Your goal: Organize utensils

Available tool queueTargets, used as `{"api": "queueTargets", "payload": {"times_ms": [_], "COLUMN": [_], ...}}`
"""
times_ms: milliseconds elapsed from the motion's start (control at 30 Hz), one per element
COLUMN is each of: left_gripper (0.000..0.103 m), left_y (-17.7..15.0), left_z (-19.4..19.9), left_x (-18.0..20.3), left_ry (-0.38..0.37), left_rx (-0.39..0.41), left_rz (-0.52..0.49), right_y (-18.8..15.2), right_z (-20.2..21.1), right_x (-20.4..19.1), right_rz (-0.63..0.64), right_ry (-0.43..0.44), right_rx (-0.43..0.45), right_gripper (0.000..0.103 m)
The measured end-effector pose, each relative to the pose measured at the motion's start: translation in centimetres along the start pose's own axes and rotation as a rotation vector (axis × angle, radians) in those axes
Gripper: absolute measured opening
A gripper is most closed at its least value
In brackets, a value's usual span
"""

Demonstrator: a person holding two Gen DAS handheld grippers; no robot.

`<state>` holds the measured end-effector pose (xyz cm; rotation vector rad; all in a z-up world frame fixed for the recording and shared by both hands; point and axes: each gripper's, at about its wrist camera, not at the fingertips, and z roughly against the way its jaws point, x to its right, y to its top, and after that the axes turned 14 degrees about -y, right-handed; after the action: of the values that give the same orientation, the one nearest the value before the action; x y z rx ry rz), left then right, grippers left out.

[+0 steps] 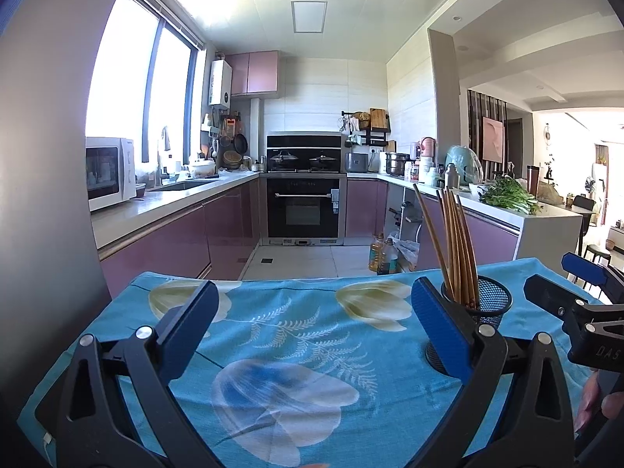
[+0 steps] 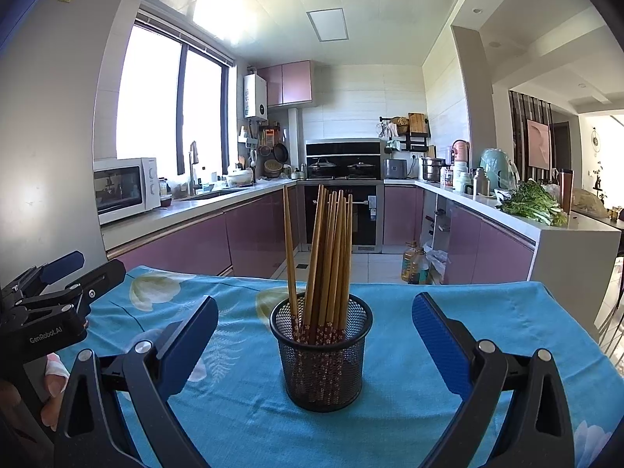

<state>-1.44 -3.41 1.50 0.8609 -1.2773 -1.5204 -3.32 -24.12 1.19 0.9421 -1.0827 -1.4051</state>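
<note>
A black mesh cup [image 2: 321,355] stands upright on the blue flowered tablecloth [image 2: 241,409], holding several wooden chopsticks [image 2: 331,257] that lean slightly apart. My right gripper [image 2: 315,335] is open, its blue pads on either side of the cup but not touching it. In the left wrist view the mesh cup [image 1: 489,304] and chopsticks [image 1: 454,245] sit just behind my right-hand finger. My left gripper [image 1: 312,327] is open over bare cloth, holding nothing. The other gripper shows at the right edge of the left wrist view and at the left edge of the right wrist view.
The table with the tablecloth [image 1: 296,355] faces a kitchen with purple cabinets. A microwave [image 1: 109,171] sits on the left counter, an oven [image 1: 304,206] at the back, greens [image 1: 507,195] on the right counter. Oil bottles [image 2: 415,263] stand on the floor beyond the table's far edge.
</note>
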Motion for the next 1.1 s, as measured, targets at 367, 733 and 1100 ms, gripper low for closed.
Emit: {"api": "queueTargets", "payload": {"times_ms": [367, 733, 1100], "left_gripper": [0.097, 0.097, 0.097], "left_y": [0.07, 0.14, 0.14], "left_z": [0.24, 0.31, 0.31], "left_x": [-0.01, -0.15, -0.16], "left_ry": [0.009, 0.01, 0.012], "left_rx": [0.004, 0.003, 0.004], "left_rz": [-0.002, 0.003, 0.001], "right_y": [0.22, 0.32, 0.27], "right_z": [0.15, 0.08, 0.02], "right_x": [0.06, 0.04, 0.11], "right_rz": [-0.001, -0.004, -0.008], "right_ry": [-0.001, -0.007, -0.005], "right_rx": [0.004, 0.007, 0.01], "right_gripper": [0.096, 0.096, 0.096]}}
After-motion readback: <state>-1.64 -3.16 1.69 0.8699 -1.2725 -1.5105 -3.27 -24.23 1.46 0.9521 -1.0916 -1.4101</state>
